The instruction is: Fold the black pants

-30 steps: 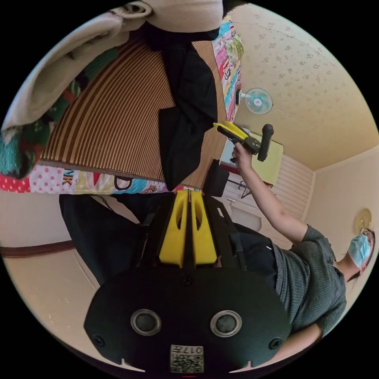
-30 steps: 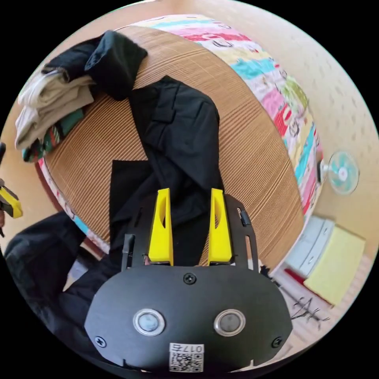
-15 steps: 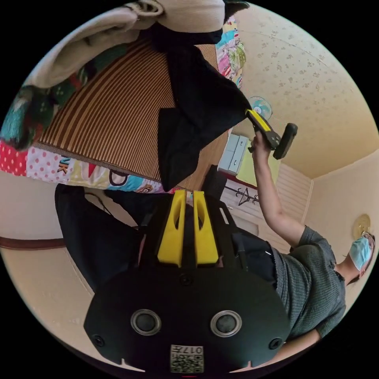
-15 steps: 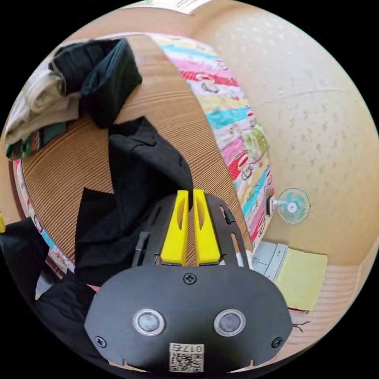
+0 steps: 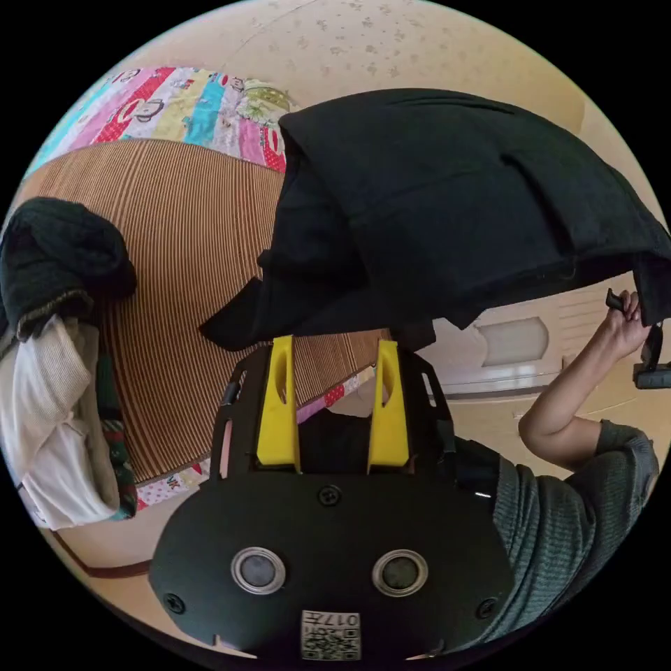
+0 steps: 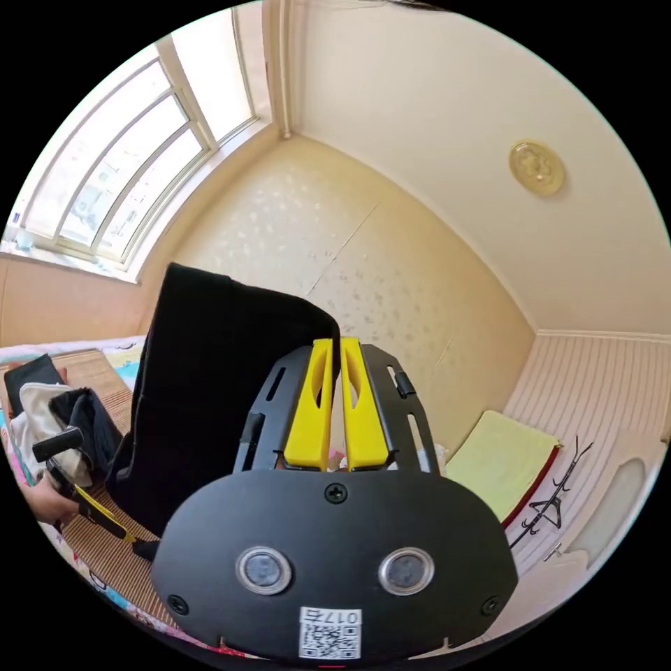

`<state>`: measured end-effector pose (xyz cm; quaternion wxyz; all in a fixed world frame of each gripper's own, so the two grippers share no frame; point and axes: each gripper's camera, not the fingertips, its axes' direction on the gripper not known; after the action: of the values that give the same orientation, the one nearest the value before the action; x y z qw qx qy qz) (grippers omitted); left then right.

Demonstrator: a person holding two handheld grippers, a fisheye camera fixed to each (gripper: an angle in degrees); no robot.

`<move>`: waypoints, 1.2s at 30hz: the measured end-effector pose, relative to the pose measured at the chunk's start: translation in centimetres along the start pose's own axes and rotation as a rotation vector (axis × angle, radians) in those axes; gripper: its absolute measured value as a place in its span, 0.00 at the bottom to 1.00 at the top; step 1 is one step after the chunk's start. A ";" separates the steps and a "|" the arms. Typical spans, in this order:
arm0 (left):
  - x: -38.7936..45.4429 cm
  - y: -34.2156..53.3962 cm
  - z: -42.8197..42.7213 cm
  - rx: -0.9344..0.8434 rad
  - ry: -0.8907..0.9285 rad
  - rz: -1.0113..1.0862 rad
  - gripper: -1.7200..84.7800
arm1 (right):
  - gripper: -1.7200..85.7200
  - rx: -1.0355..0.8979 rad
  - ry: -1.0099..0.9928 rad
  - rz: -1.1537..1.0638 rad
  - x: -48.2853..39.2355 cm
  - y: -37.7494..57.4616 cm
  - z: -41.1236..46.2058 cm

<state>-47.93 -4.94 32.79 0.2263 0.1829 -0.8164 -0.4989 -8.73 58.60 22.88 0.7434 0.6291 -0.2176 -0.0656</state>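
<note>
Left gripper point(image 5: 333, 342), clamped a second ago, is now gaping empty; we are seeing the right gripper point(image 6: 335, 342) hoisting the black pants point(image 6: 210, 377), pinched. No legible writing.

Daylight came through a curved window point(image 6: 133, 175) beside the pale patterned wall point(image 6: 391, 272); a round gold fitting point(image 6: 536, 168) sat on the ceiling; a striped mat point(image 5: 189, 244) covered the bed's colourful quilt point(image 5: 175, 105).

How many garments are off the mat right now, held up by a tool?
1: the black pants, lifted above the striped mat with the right tool shut on an edge. Other clothes lie piled at the mat's end; the pile may hide more.
</note>
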 end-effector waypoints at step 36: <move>42.1 22.1 -15.1 0.948 0.193 1.052 0.06 | 0.05 0.445 0.200 0.619 29.4 -21.9 -23.8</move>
<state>-76.23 -28.42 66.56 0.4043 -0.1129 -0.9017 0.1033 31.13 64.93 6.14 0.5911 0.6827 -0.3323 0.2720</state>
